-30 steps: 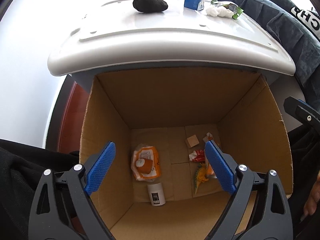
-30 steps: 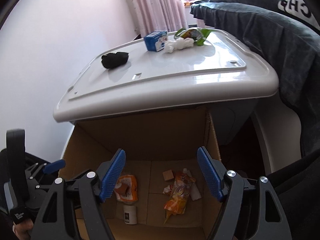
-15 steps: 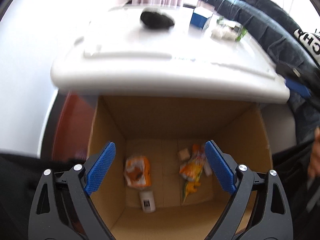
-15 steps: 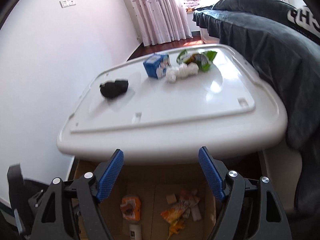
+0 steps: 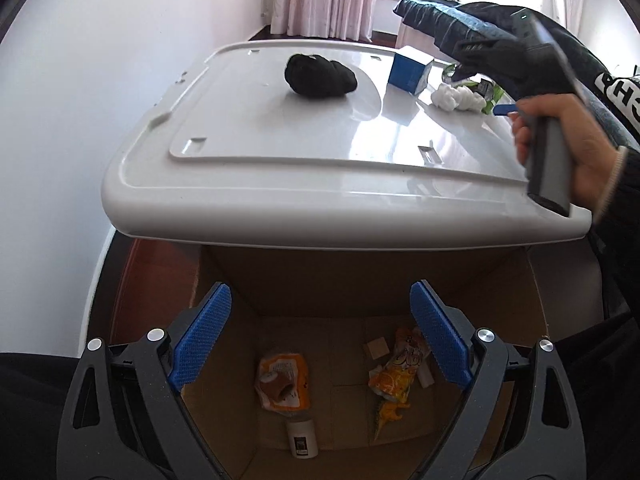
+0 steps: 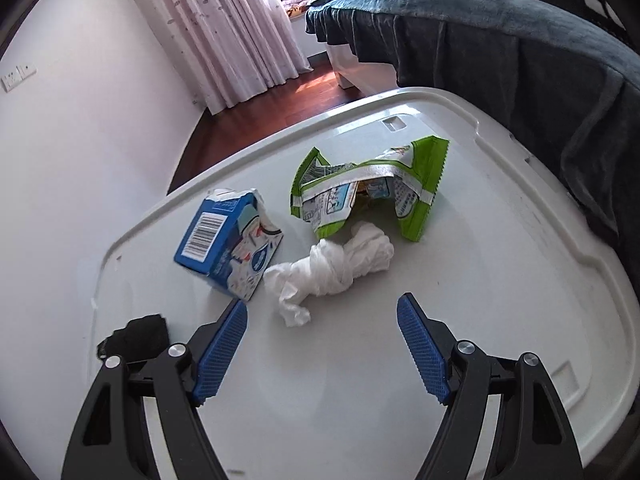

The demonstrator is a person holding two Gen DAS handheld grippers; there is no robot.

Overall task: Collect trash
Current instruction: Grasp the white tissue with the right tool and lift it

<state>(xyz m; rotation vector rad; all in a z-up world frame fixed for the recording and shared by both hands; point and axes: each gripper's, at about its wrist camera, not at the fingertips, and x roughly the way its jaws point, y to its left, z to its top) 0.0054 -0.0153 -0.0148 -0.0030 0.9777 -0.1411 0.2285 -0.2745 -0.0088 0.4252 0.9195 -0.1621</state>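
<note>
A white lid-like tabletop (image 6: 460, 280) carries a crumpled white tissue (image 6: 332, 272), a green snack wrapper (image 6: 372, 188), a blue carton (image 6: 228, 248) and a black wad (image 6: 136, 336). My right gripper (image 6: 322, 350) is open and empty, just above the top, a short way in front of the tissue. My left gripper (image 5: 320, 340) is open and empty over an open cardboard box (image 5: 560, 320) under the tabletop. The box holds an orange packet (image 5: 284, 380), a yellow wrapper (image 5: 394, 376) and a small white bottle (image 5: 302, 436). The left view also shows the black wad (image 5: 320, 76) and carton (image 5: 410, 68).
A bed with a dark blue blanket (image 6: 500, 48) lies right of the tabletop. A white wall (image 6: 80, 140) is on the left, with curtains (image 6: 224, 28) and wooden floor (image 6: 280, 100) behind. The person's hand (image 5: 568, 148) holds the right gripper over the tabletop's right edge.
My right gripper has risen from the box and moved forward over the tabletop toward the tissue. My left gripper has pulled up and back from the box. Both stay open.
</note>
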